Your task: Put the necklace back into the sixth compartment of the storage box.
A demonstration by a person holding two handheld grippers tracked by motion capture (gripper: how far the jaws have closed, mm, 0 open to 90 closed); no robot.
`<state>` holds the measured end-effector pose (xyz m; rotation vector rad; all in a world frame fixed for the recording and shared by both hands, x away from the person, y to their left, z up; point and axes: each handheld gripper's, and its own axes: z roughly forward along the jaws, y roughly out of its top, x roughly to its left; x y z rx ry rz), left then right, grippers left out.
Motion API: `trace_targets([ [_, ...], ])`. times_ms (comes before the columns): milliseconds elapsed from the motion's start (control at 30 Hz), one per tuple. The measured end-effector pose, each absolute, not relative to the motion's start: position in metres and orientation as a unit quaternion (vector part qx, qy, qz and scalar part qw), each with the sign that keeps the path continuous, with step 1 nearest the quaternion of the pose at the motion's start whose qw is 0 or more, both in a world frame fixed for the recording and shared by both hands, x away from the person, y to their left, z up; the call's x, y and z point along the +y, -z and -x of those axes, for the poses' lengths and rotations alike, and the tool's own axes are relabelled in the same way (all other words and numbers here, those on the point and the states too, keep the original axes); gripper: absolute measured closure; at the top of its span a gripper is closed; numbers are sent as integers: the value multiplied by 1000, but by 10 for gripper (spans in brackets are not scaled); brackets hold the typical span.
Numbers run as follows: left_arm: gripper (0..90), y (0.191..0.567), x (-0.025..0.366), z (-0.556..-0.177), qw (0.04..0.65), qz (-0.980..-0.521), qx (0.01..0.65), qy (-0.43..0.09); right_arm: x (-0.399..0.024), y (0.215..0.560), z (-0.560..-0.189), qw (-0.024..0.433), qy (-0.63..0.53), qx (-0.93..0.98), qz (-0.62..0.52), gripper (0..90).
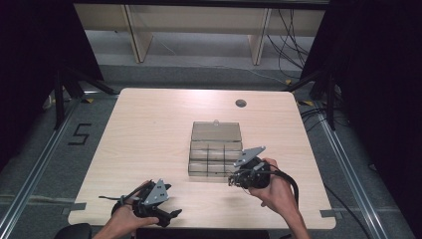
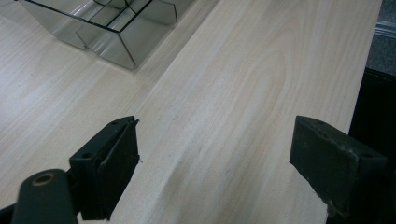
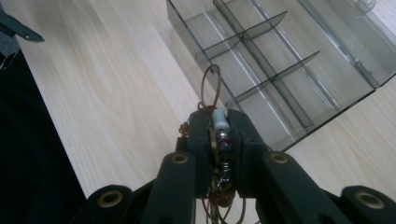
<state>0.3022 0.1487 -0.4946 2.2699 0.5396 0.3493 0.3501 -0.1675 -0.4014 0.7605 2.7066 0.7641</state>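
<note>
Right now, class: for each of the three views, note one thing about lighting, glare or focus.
High view: the table is brightly lit while the surroundings fall into near black. Left gripper view: the wood grain is sharp, but the close left tool looks soft, and the box shows pale reflections. Right gripper view: the right tool and its beaded cord are dark against the bright table.

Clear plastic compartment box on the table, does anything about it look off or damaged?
Nothing stands out. The clear plastic compartment box sits flat on the light wooden table, lid open, dividers upright, compartments bare. The right tool grips a beaded brown cord beside it.
</note>
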Motion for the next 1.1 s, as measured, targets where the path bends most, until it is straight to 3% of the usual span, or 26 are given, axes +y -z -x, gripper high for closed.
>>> trace_targets([
  [1100, 151, 495, 149, -303, 378, -891, 210, -139, -145, 370, -408, 101, -258, 928, -248, 809],
])
